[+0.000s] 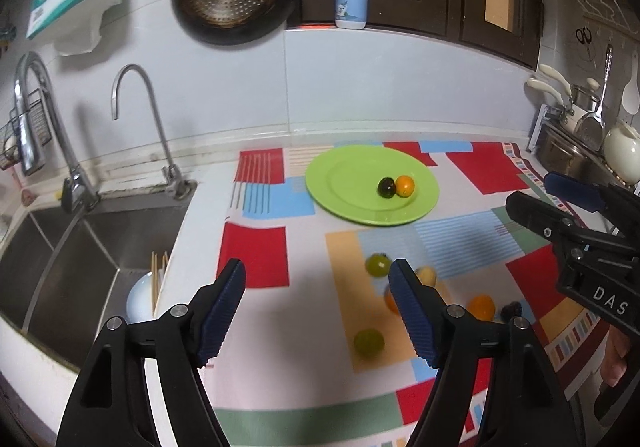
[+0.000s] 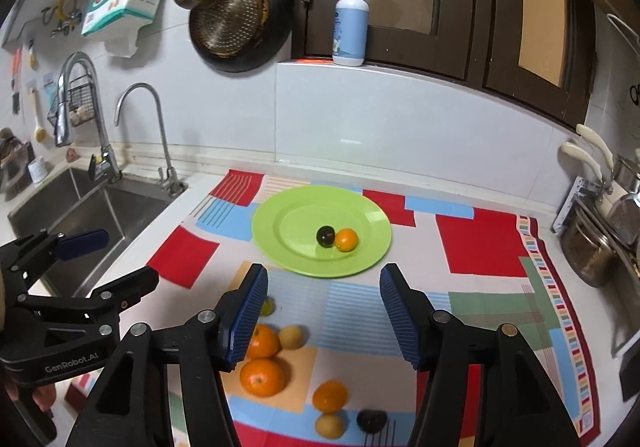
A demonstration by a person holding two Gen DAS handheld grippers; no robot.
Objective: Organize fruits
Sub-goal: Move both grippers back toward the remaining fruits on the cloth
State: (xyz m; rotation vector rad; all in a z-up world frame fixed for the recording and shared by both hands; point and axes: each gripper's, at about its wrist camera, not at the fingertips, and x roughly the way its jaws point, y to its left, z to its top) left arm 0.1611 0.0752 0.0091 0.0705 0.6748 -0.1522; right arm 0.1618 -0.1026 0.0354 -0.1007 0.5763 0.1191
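Note:
A green plate (image 1: 340, 171) (image 2: 288, 215) lies on the patterned cloth and holds a dark fruit (image 1: 386, 187) (image 2: 325, 236) touching a small orange (image 1: 405, 186) (image 2: 346, 239). Several loose fruits lie on the cloth in front of the plate: green ones (image 1: 377, 264) (image 1: 368, 342), oranges (image 2: 262, 376) (image 2: 330, 397) (image 1: 481, 307), a yellowish one (image 2: 291, 336) and a dark one (image 2: 371, 419). My left gripper (image 1: 320, 311) is open and empty above the cloth, left of the loose fruits. My right gripper (image 2: 324, 311) is open and empty above the loose fruits, short of the plate.
A steel sink (image 1: 72, 247) with two taps (image 1: 140, 119) lies at the left; a bowl with chopsticks (image 1: 146, 295) sits in it. Pots (image 2: 592, 247) stand at the right. A pan (image 2: 240, 27) hangs on the wall, and a pump bottle (image 2: 351, 27) stands on the ledge.

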